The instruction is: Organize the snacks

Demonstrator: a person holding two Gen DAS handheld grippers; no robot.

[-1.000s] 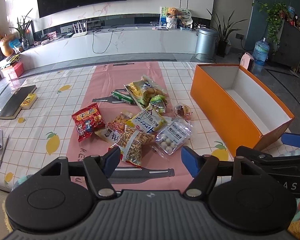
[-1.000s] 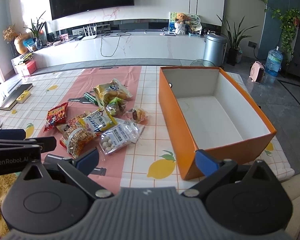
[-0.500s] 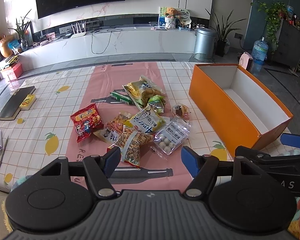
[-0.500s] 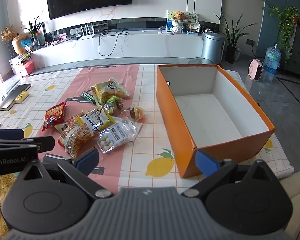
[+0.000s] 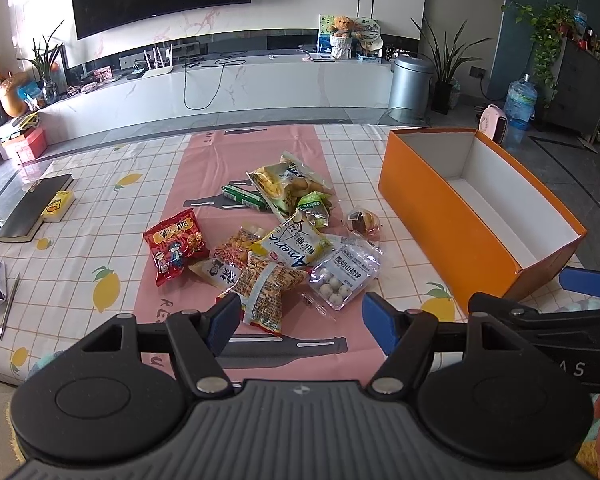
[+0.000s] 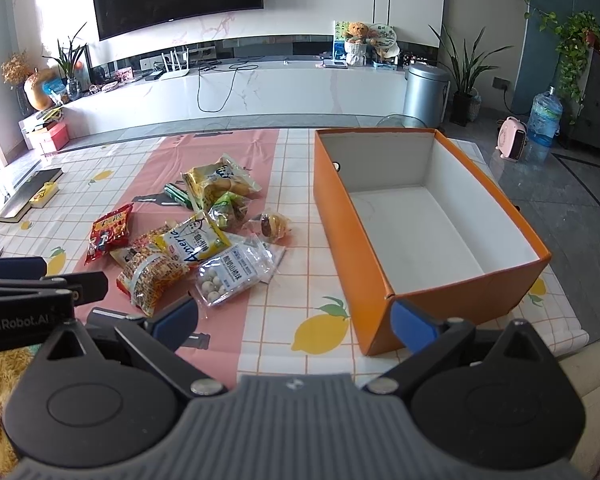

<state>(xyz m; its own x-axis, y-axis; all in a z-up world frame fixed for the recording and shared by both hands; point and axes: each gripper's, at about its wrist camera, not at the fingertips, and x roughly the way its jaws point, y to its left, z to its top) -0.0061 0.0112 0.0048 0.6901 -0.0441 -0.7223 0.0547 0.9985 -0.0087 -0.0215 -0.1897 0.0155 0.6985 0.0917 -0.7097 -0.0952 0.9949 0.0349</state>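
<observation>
We see our left tool (image 5: 300,320), black with blue pads, hanging over the near edge of the worktop (image 5: 100,184), which is covered in a white checked cloth with lemon prints and a pink runner. Its jaws stand wide apart with nothing between them. Our right tool (image 6: 296,320) is likewise spread wide and holds nothing, its right pad in front of the near corner of the orange cardboard box with a white inside (image 6: 380,248). The box sits open on the right side of the worktop, with nothing inside.

The snacks lie in a loose heap on the pink runner, left of the box and apart from it: a red crinkled packet (image 5: 176,246), a yellow "America" bag (image 5: 296,244), a clear pouch of white balls (image 5: 344,276), a yellow chip bag (image 5: 288,186) and a green roll (image 5: 244,197).
</observation>
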